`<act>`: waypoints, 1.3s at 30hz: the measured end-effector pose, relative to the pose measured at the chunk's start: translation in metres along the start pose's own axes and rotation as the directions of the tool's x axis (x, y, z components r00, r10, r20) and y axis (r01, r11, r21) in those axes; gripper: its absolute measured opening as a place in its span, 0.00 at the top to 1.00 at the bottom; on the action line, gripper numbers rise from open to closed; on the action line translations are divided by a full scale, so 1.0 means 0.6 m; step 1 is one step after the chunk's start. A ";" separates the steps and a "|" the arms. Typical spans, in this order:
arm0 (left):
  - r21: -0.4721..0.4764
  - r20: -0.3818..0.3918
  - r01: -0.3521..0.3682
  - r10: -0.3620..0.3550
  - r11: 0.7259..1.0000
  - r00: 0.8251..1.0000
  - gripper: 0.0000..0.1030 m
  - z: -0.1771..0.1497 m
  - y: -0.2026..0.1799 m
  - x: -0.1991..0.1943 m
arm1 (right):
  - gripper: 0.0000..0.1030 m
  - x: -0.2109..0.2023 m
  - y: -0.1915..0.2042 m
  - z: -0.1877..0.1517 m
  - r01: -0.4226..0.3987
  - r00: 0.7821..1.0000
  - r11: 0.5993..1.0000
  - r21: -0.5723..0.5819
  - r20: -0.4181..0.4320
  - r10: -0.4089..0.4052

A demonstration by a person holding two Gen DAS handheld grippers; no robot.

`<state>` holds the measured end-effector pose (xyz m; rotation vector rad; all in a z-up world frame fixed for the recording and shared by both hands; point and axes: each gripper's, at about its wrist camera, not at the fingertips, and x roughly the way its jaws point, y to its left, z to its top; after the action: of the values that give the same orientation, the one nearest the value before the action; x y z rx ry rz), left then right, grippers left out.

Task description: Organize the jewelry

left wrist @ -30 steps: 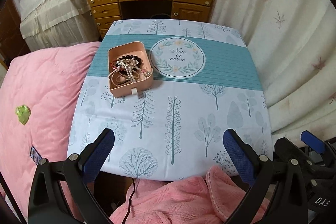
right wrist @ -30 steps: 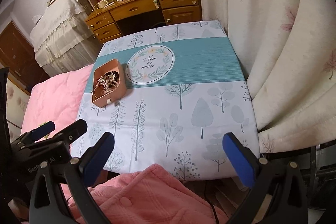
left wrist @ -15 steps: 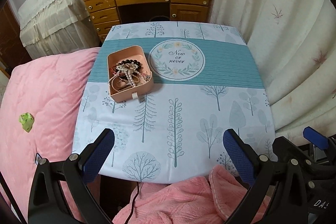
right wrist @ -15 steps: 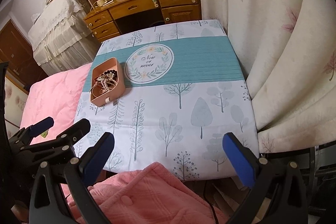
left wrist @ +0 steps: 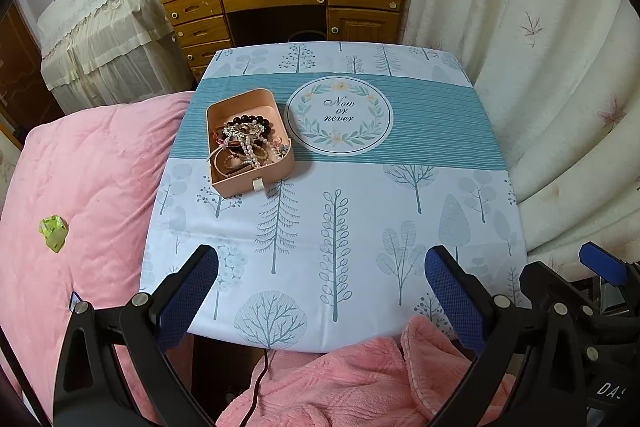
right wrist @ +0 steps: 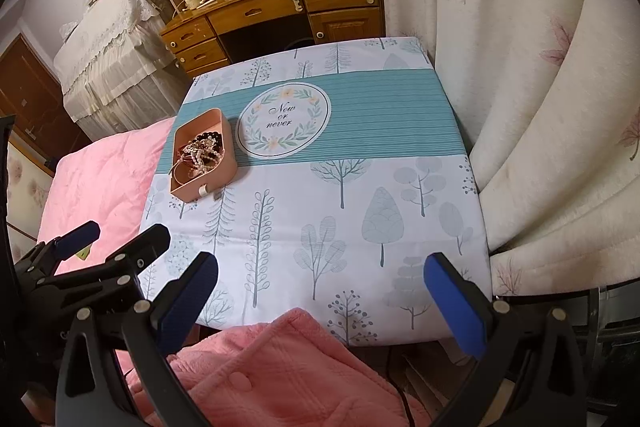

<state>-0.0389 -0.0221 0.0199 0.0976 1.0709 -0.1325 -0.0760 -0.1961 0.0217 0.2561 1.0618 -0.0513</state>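
A pink open box (left wrist: pixel 276 163) (right wrist: pixel 224 169) sits on the left side of a small table with a tree-print cloth (left wrist: pixel 340 219) (right wrist: pixel 320 219). It holds a tangled heap of jewelry (left wrist: pixel 248 143) (right wrist: pixel 200 153): pearl strands, dark beads, bangles. My left gripper (left wrist: pixel 320 295) is open and empty above the table's near edge, well short of the box. My right gripper (right wrist: pixel 320 299) is open and empty near the front edge too. The left gripper also shows in the right wrist view (right wrist: pixel 92 267).
A pink quilt on a bed (left wrist: pixel 80 195) lies left of the table. Pink fleece (left wrist: pixel 340 383) (right wrist: pixel 272 371) lies below the near edge. A wooden desk (left wrist: pixel 280 3) stands behind the table, a cream curtain (left wrist: pixel 540 67) on the right. A green scrap (left wrist: pixel 53 231) lies on the quilt.
Both grippers have risen and pulled back slightly, so the table and box sit lower and smaller in the views. Both stay open and empty. The box has not moved.
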 end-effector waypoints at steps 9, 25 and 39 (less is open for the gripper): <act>0.006 -0.019 -0.009 0.010 1.000 1.000 0.01 0.002 -0.009 0.008 | 0.00 0.015 -0.010 -0.002 0.000 1.000 1.000 0.006 -0.024 0.001; 0.001 -0.026 -0.017 0.017 1.000 1.000 0.01 -0.003 -0.008 0.009 | 0.00 0.015 -0.014 -0.002 -0.004 1.000 1.000 0.003 -0.029 0.004; 0.010 -0.037 -0.024 0.025 1.000 0.999 0.01 0.003 -0.017 0.016 | 0.00 0.018 -0.020 -0.001 -0.007 0.999 1.000 0.005 -0.032 0.007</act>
<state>-0.0347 -0.0330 0.0123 0.1224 1.1062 -0.1140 -0.0733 -0.2070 0.0100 0.2654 1.0929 -0.0436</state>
